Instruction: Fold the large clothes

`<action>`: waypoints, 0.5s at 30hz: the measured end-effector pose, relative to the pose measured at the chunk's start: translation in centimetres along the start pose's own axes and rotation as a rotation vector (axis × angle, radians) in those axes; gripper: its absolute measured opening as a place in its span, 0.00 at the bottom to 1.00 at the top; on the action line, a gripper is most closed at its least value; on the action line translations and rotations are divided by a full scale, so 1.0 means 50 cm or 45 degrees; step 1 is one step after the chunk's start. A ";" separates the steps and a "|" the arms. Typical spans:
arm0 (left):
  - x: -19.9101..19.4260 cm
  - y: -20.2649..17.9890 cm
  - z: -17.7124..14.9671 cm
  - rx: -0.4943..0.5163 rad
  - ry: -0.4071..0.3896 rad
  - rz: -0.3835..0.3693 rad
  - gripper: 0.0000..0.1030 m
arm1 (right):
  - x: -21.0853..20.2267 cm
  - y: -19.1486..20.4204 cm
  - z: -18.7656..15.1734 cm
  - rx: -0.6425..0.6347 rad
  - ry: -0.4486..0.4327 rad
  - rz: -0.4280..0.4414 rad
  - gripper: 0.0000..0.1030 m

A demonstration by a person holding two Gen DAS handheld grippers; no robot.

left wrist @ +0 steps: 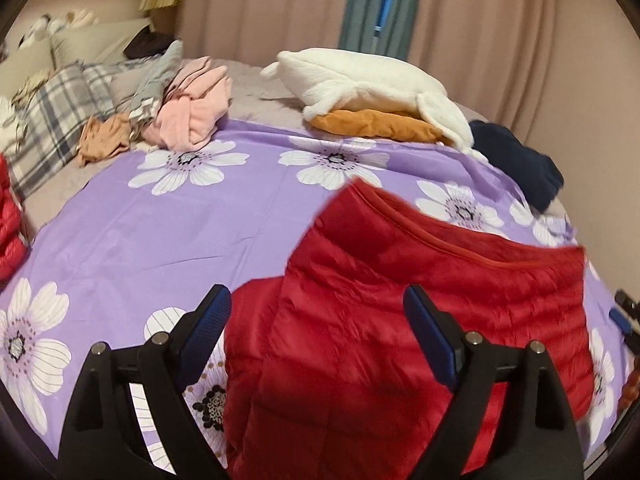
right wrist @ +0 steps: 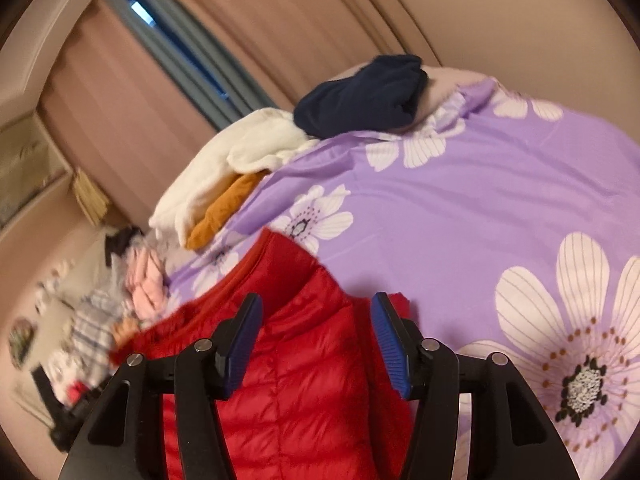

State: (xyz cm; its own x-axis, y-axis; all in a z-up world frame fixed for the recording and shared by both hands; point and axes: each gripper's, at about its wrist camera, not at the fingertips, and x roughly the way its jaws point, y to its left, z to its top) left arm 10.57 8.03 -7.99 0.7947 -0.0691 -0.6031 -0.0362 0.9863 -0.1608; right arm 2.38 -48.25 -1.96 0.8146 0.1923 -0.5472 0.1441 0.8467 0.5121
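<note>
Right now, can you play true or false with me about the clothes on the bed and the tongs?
1. The red puffy jacket lies on a purple sheet with white flowers. True.
2. The left tongs are squeezed shut on the jacket. False: their jaws stand apart, with the jacket lying below and between them.
3. A white fluffy garment sits on top of an orange one. True.
4. The dark blue garment is under the white one. False: it lies beside it, near the sheet's edge.
5. The right tongs are open over the jacket. True.
6. The curtains behind the bed are green. False: they are pinkish.
</note>
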 end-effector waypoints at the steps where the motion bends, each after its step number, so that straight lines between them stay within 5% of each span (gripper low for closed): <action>1: -0.002 -0.005 -0.004 0.019 -0.002 -0.003 0.85 | -0.001 0.012 -0.006 -0.041 0.000 -0.014 0.54; 15: 0.045 -0.040 -0.117 0.164 0.186 -0.046 0.77 | 0.064 0.079 -0.132 -0.423 0.192 -0.117 0.54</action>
State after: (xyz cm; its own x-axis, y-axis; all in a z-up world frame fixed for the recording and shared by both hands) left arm 8.87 5.01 -13.59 0.6973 -0.1169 -0.7072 0.0763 0.9931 -0.0889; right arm 1.85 -41.01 -6.03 0.7116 0.1580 -0.6846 0.0023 0.9739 0.2271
